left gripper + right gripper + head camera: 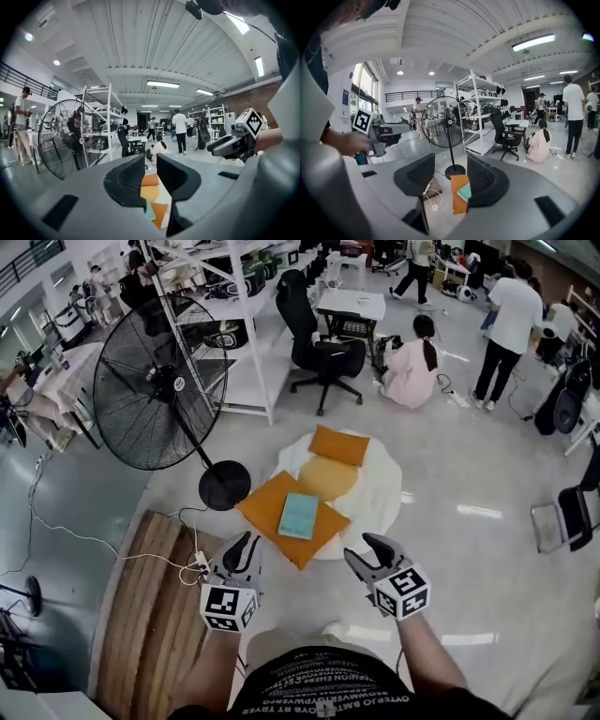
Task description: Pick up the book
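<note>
While the book (299,516) lies untouched on the orange cushion (265,505), the left hand-held gripper (240,546), barely parted, and the right hand-held gripper (373,551), spread, hover empty nearby.

Left gripper (150,164) fingers slightly apart, empty; book (149,211) visible through gap.

Bright, even indoor light from ceiling strip lamps (533,42) and tall windows (364,89). Pale glare streaks lie on the glossy floor (478,511); shadows are soft. Both gripper views show strong fisheye curvature, black vignetted corners and a slightly soft foreground.
</note>
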Demonstrator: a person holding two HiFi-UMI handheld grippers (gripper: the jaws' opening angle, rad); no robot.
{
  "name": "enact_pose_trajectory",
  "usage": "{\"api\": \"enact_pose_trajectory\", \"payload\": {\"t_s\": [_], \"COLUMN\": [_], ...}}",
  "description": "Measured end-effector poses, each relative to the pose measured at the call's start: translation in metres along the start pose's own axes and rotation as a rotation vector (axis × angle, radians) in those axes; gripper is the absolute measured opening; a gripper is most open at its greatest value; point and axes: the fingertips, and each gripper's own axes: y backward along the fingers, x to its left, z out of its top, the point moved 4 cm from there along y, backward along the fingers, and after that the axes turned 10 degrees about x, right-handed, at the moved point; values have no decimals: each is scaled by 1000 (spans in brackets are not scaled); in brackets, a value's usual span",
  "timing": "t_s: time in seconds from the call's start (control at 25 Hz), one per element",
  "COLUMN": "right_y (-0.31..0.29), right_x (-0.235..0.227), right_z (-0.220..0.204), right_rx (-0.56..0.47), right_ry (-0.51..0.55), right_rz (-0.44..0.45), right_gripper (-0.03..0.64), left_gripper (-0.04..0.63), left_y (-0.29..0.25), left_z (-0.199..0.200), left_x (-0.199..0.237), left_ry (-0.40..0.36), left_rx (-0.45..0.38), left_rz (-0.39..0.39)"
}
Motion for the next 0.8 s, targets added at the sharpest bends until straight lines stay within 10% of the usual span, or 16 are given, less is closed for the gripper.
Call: {"api": "enact_pose_trajectory", "payload": {"t_s": [0.8], "right_y": [-156], "right_x": [-89], "right_z": [1], "right_rx": [108], "right_ry": [-109], "right_rz": [-1], "right_gripper": [215], "left_gripper": [63], "left_y": [-160], "left_z": [-55], "left_x": [96], "left_ry": [72], "left_rx": [88], "left_rz": [-42]}}
